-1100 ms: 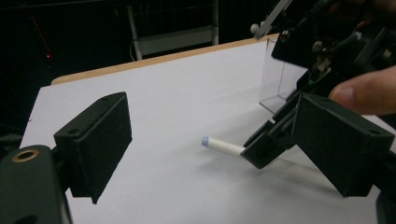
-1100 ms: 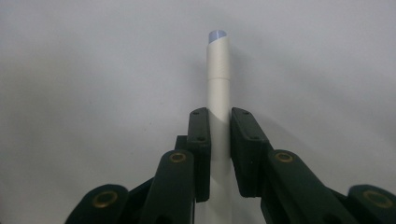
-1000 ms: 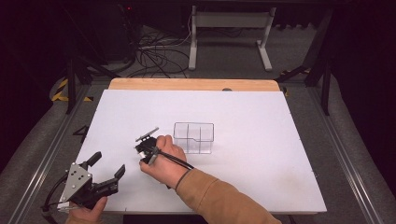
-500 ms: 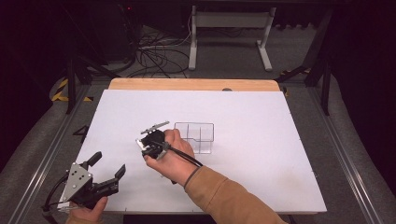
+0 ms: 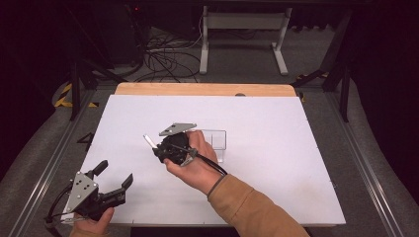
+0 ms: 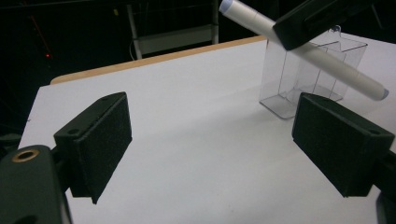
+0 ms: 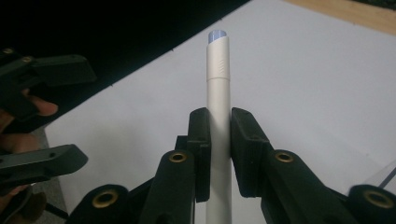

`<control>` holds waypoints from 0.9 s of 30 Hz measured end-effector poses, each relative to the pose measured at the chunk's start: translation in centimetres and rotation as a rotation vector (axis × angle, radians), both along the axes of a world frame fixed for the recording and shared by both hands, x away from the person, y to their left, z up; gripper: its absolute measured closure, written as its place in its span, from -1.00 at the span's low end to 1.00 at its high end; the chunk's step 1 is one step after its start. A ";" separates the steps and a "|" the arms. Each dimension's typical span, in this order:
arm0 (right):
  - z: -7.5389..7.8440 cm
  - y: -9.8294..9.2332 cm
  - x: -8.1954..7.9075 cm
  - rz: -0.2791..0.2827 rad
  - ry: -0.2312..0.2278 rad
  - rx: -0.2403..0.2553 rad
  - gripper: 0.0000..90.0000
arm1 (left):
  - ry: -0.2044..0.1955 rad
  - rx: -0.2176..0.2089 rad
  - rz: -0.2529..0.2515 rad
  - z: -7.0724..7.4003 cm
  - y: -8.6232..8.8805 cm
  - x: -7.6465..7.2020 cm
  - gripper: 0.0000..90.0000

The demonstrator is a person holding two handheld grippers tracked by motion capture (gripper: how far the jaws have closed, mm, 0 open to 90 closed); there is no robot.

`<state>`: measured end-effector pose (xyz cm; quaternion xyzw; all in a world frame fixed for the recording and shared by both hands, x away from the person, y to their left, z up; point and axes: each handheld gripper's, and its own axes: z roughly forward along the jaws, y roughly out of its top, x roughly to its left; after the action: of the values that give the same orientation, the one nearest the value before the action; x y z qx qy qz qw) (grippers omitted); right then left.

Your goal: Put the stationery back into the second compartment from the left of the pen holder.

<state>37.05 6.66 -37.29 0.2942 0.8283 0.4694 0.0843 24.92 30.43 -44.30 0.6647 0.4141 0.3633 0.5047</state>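
The right hand-held gripper (image 7: 219, 140) is clamped on a white marker (image 7: 218, 93), its pads pressing on the barrel roughly mid-length, the capped end jutting past the jaws. In the high view the marker (image 5: 148, 141) is carried above the white counter (image 5: 296, 173), just left of a clear compartmented box (image 5: 217, 140). The left hand-held gripper (image 5: 114, 178) rests near the counter's front-left corner, jaws apart and holding nothing.

The marker looks light, stiff and smooth, so it is likely to pivot or slide between the pads if bumped. A mid-barrel hold suits it best. The thin-walled box seems light and easily nudged.
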 end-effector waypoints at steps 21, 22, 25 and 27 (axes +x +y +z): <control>1.9 -5.1 0.7 0.109 -0.170 0.220 0.76 | 0.002 0.005 0.000 0.0 0.0 0.0 -0.72; 1.9 -5.4 0.7 0.113 -0.174 0.234 0.76 | 0.003 0.007 0.000 0.0 -0.1 0.0 -0.72; 1.8 -6.1 0.9 0.121 -0.196 0.260 0.76 | 0.003 0.009 -0.001 0.0 0.0 0.0 -0.72; 1.7 -6.6 0.9 0.134 -0.211 0.273 0.76 | 0.003 0.007 0.001 0.0 -0.1 0.0 -0.72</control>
<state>37.96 0.11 -35.55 0.1960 0.7613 0.6101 0.0986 24.93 30.37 -44.27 0.6666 0.4138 0.3640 0.5019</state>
